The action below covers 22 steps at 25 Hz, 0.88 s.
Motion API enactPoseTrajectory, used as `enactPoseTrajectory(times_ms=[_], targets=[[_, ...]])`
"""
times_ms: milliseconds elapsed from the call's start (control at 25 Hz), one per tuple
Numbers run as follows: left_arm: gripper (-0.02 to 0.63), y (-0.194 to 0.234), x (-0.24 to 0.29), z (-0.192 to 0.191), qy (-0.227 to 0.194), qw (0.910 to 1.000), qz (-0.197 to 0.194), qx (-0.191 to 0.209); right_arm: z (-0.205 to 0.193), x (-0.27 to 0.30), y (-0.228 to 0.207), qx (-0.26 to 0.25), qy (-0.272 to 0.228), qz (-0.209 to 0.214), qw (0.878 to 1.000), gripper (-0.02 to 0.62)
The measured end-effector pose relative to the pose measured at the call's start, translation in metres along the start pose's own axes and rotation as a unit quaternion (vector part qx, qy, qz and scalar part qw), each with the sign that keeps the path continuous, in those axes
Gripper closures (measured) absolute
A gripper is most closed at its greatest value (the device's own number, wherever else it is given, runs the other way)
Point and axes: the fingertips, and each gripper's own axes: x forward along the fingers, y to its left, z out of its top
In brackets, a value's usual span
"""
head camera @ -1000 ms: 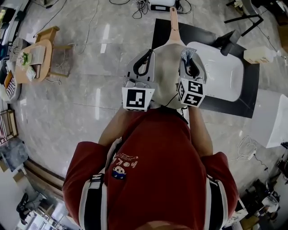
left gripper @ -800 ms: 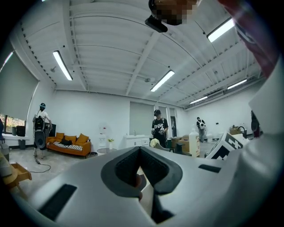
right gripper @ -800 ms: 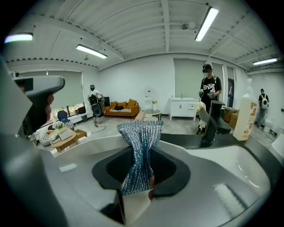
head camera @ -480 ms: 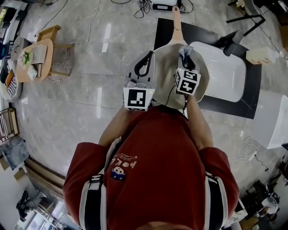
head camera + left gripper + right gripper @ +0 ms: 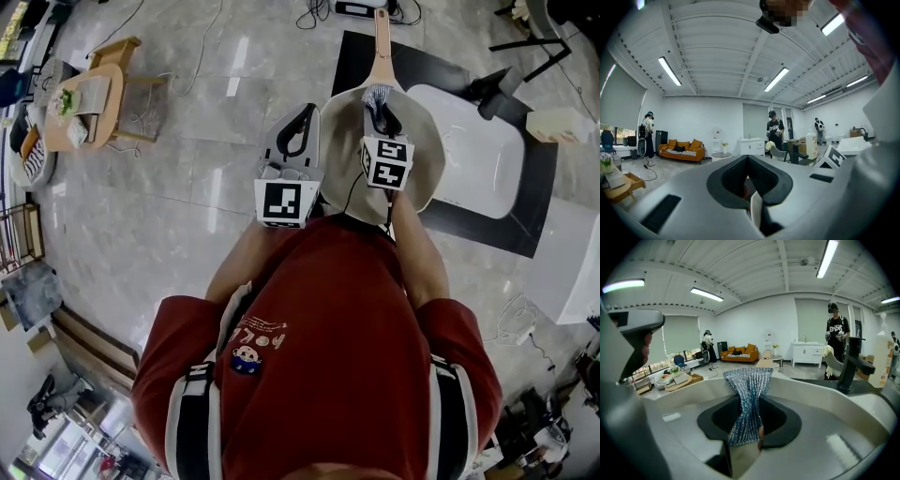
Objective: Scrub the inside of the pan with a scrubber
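While the right gripper (image 5: pixel 380 111) pinches a glittery scrubber (image 5: pixel 749 394) tight between its jaws, inside the pan (image 5: pixel 424 150) near the handle side, the left gripper (image 5: pixel 305 112) sits at the pan's left rim. Its jaws are closed, tips together, on a thin pale edge that looks like that rim. From the head view the pan overlaps the left edge of the sink (image 5: pixel 483 159).

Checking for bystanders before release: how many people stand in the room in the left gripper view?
3 people: one at far left beside the orange sofa, one at centre near the white cabinet, one farther right. The left gripper may hide others.
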Motion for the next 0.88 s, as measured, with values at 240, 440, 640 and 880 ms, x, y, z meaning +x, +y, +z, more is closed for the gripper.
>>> enactPoseTrajectory(times_ms=[240, 440, 640, 880], targets=[[0.600, 0.006, -0.010, -0.001, 0.011, 0.9998, 0.014, 0.006, -0.001, 0.000, 0.034, -0.013, 0.011, 0.072, 0.997, 0.457], [0.601, 0.009, -0.018, -0.004, 0.015, 0.9995, 0.025, 0.010, -0.005, -0.005, 0.068, -0.034, 0.027, 0.138, 0.989, 0.457], [0.601, 0.016, -0.027, -0.009, 0.019, 0.9990, 0.039, 0.005, -0.014, -0.017, 0.100, -0.050, 0.044, 0.198, 0.978, 0.456], [0.601, 0.016, -0.031, -0.016, 0.026, 0.9988, 0.042, 0.000, -0.029, -0.042, 0.125, -0.073, 0.085, 0.303, 0.946, 0.453]])
